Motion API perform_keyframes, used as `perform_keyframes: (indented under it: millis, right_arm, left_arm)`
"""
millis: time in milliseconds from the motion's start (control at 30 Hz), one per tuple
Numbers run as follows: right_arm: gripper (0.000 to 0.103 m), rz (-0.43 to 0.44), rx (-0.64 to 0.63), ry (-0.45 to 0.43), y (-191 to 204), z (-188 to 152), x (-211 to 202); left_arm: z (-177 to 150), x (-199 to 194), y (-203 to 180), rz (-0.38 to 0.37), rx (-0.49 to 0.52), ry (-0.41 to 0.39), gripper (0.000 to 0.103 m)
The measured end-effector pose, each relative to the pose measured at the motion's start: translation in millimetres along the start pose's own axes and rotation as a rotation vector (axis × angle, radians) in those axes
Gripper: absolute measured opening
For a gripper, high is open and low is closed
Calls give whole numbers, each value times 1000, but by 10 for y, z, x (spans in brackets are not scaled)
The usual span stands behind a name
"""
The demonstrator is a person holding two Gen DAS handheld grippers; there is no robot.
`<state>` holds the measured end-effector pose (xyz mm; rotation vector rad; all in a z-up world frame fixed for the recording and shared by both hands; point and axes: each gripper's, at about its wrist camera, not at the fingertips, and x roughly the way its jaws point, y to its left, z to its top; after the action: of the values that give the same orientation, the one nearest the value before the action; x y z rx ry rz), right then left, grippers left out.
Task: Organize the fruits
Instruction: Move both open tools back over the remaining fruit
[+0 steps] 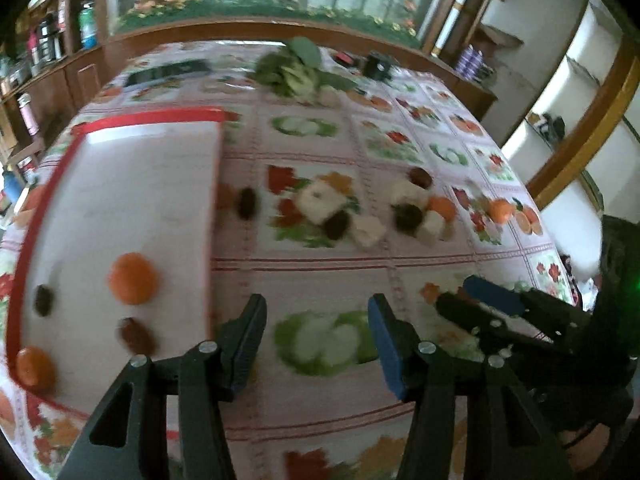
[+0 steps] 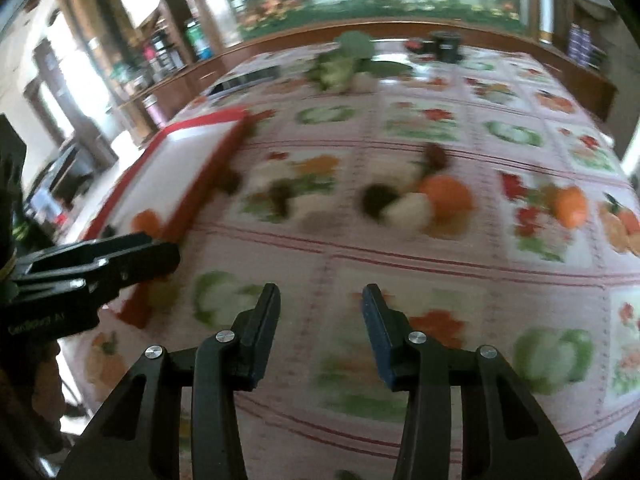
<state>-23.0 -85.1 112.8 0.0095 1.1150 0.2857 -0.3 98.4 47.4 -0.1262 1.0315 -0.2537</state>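
A red-rimmed white tray lies at the left of the table and holds an orange fruit, a second orange one, a dark fruit and a brown fruit. Loose on the tablecloth are white cubes, dark fruits and orange fruits, also in the right wrist view. My left gripper is open and empty beside the tray. My right gripper is open and empty above the cloth; it also shows in the left wrist view.
A bunch of green leaves and a black box sit at the far end of the table. A dark flat object lies beyond the tray. Wooden cabinets with bottles stand at the left.
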Motion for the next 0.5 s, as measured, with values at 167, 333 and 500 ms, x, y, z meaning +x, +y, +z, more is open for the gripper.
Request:
perform_keyframes:
  millis: [167, 333, 500]
  right_arm:
    - [43, -45, 71, -13, -383, -42, -57]
    - [44, -47, 105, -11, -606, -68, -93]
    - [45, -34, 105, -12, -705, -88, -122]
  left_arm:
    - [85, 277, -213, -42, -27, 39, 56]
    - [178, 471, -328, -54, -72, 41, 56]
    - [274, 623, -341, -62, -158, 33, 56]
